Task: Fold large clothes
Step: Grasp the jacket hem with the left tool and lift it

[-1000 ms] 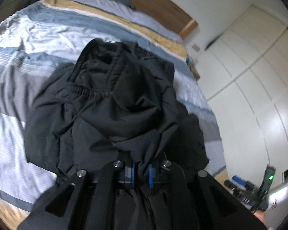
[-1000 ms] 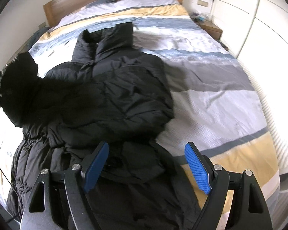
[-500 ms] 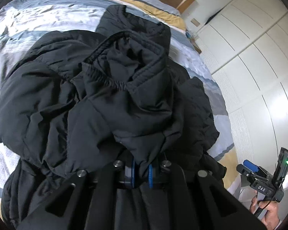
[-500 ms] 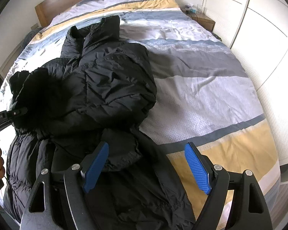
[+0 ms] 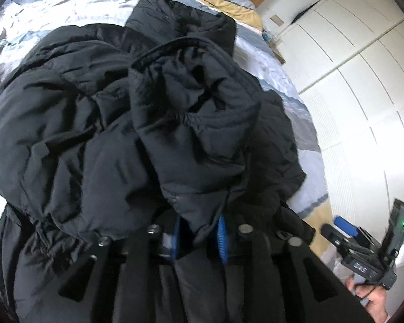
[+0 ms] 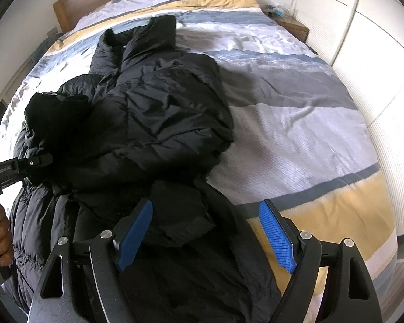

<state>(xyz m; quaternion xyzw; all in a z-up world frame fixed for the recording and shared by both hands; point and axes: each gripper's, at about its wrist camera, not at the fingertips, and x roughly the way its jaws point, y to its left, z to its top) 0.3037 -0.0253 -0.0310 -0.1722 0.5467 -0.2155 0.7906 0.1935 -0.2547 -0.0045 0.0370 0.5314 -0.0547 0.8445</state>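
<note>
Black puffer jacket (image 5: 99,123) sleeve pinched between left gripper (image 5: 199,238) pads

We look along our left gripper (image 5: 198,232), its blue pads clamped on a sleeve cuff (image 5: 194,123) of a black puffer jacket (image 5: 67,134). The jacket lies heaped on a striped duvet (image 5: 296,102) in grey, white and yellow. At lower right our other hand (image 5: 371,298) grips the right gripper (image 5: 363,247), near white wardrobe doors (image 5: 363,86).
</note>
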